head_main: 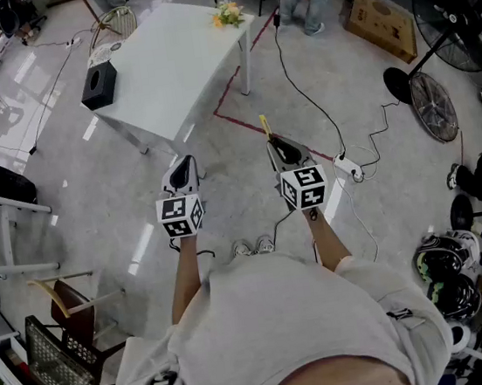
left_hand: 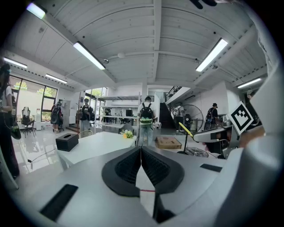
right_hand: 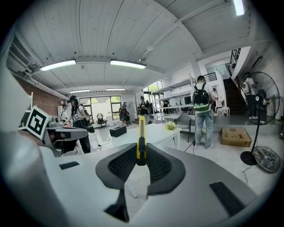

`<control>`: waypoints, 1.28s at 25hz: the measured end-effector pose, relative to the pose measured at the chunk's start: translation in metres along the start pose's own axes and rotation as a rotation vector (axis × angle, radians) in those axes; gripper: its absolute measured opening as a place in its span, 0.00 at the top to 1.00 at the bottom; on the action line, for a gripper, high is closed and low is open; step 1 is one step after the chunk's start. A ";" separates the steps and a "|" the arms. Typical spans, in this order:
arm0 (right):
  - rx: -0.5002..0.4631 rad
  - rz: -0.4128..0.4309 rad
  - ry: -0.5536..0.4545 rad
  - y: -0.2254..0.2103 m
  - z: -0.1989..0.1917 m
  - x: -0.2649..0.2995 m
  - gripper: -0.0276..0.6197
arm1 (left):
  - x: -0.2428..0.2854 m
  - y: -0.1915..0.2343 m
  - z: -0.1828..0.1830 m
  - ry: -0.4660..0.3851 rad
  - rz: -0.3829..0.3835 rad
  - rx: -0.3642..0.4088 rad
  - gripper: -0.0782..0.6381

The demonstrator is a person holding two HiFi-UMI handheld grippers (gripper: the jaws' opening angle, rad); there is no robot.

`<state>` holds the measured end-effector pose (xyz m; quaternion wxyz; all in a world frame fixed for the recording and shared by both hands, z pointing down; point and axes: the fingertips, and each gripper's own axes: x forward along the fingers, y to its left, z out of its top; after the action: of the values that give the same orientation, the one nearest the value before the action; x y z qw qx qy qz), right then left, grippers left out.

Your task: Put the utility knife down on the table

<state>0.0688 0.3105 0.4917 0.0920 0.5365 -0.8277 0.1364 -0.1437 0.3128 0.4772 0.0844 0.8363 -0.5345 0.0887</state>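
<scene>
**Workshop floor, knife held short of the table**

Glossy grey floor (head_main: 91, 189) lies beneath both arms, so the slim yellow utility knife (head_main: 264, 125) hangs in the air with nothing set down yet. As I judge it, the knife should be carried forward to the white rectangular table (head_main: 171, 60), which stands well apart ahead. It should then be brought over the bare middle of the top. That spot is clear of the black tissue box (head_main: 98, 84) at the left end and the small bunch of yellow flowers (head_main: 229, 13) at the far edge. Lowering it until the body lies flat, and only then easing the jaws, should keep it from dropping or skidding off.

The right gripper (head_main: 281, 145) is clamped on the knife. In its own view the ribbed black pads pinch the lower body from both sides, jaws only narrowly apart. The rest of the knife stands up and forward past the tips. The left gripper (head_main: 183, 170) has its jaws pressed together with nothing between them.
</scene>
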 end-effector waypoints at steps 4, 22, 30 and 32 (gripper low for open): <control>-0.007 0.004 0.003 -0.006 0.001 -0.002 0.83 | 0.004 -0.008 0.000 0.005 -0.002 -0.001 0.86; 0.005 0.070 0.015 -0.027 -0.008 0.011 0.83 | 0.015 -0.023 -0.002 0.005 0.054 -0.009 0.86; 0.002 0.081 0.031 -0.032 -0.006 0.043 0.83 | 0.041 -0.009 -0.007 0.011 0.057 -0.035 0.86; -0.002 0.077 0.032 -0.035 -0.005 0.056 0.83 | 0.055 -0.003 -0.008 0.013 0.046 -0.039 0.86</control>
<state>0.0783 0.2503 0.5170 0.1003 0.5018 -0.8463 0.1477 -0.1189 0.2671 0.4979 0.1019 0.8213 -0.5547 0.0855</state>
